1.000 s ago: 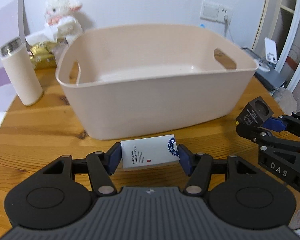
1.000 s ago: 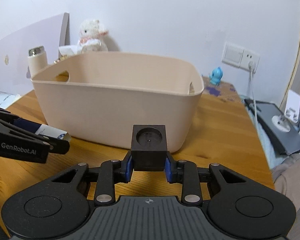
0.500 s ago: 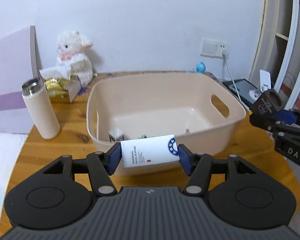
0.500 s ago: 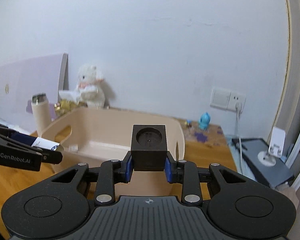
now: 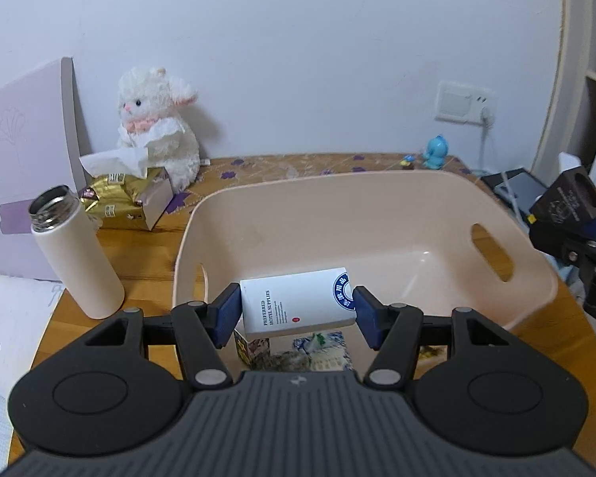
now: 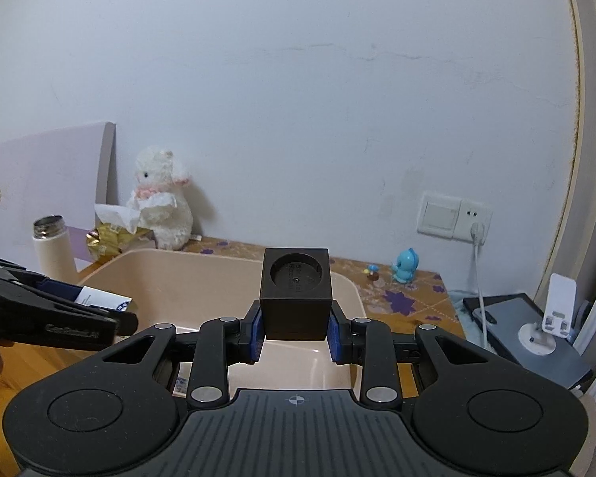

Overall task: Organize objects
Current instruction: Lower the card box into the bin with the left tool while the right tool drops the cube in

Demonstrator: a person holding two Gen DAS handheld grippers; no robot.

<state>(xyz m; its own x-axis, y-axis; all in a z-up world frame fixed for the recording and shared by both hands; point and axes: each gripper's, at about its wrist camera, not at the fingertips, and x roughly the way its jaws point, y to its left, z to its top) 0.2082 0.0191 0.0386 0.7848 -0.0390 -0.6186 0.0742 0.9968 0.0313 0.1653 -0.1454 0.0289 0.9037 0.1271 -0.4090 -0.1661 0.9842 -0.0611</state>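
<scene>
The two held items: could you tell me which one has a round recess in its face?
The black cube in the right gripper; the left gripper's white box is flat-faced and printed.

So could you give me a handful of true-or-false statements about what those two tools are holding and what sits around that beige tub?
1. The left tool grips a white box printed with text. True.
2. The right tool is empty. False: it is shut on a black cube.
3. The beige tub has nothing inside. False: a few small packets lie on its floor.
4. The cream flask stands upright with no cap on. True.
5. The white plush toy lies inside the tub. False: it sits by the wall, behind a tissue box.
</scene>
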